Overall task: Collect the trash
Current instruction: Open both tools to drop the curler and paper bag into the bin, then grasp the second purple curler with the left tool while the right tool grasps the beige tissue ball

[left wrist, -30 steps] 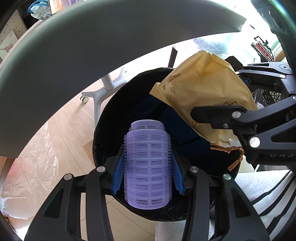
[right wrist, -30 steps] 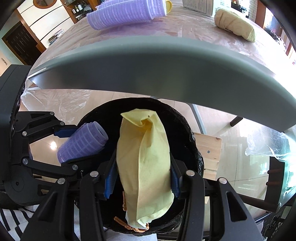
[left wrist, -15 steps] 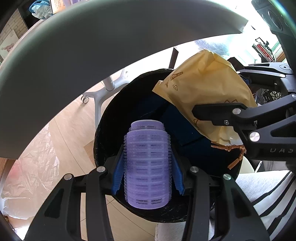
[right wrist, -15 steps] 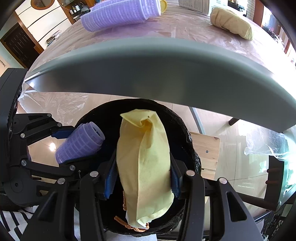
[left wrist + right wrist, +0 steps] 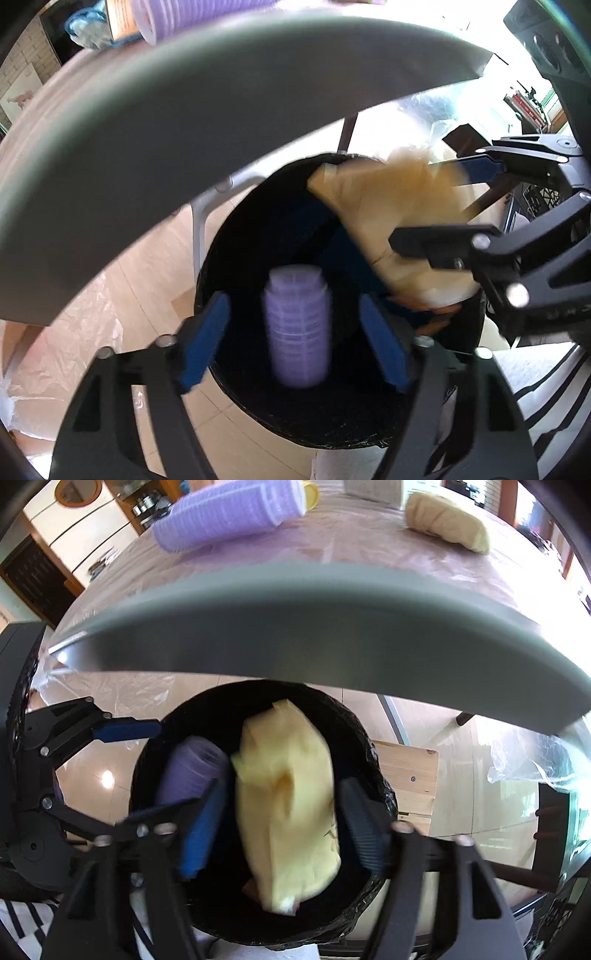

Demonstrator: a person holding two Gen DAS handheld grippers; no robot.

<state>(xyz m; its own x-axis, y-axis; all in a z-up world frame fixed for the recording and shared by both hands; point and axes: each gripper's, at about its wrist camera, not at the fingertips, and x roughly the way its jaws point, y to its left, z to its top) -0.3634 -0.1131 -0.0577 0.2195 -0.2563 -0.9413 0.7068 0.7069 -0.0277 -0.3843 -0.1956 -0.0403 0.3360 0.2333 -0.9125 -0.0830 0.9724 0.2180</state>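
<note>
A round black trash bin (image 5: 236, 373) with a black bag liner sits on the floor just below the edge of a grey table (image 5: 184, 110). Both claws point down into it.

The left gripper (image 5: 295, 336) is opening its jaws. Its blue pads (image 5: 203, 339) stand wide apart. A purple ribbed plastic roller (image 5: 297, 328) is between them, but the pads do not touch it. The roller looks blurry and sits over the dark inside of the bin. In the right wrist view the same roller (image 5: 192, 771) shows on the left side of the bin (image 5: 376, 775), low inside the rim.

The right gripper (image 5: 280, 827) is opening its jaws too. A soft yellow paper bag (image 5: 288, 812) is between its blue pads (image 5: 201, 834). There is a gap on each side, so the pads are not squeezing it. The bag is blurry and hangs over the open mouth of the bin. From the left wrist view the bag (image 5: 384, 214) is at the far right side of the bin, by the right claw (image 5: 439, 206).

On the table top a second purple roller (image 5: 225, 517) lies on its side. A pale yellow lump (image 5: 447, 520) lies well apart from it, to the right. Thin clear plastic sheet (image 5: 110, 698) covers the floor by the bin. A person's striped trouser leg (image 5: 535, 398) is just beside the bin.
</note>
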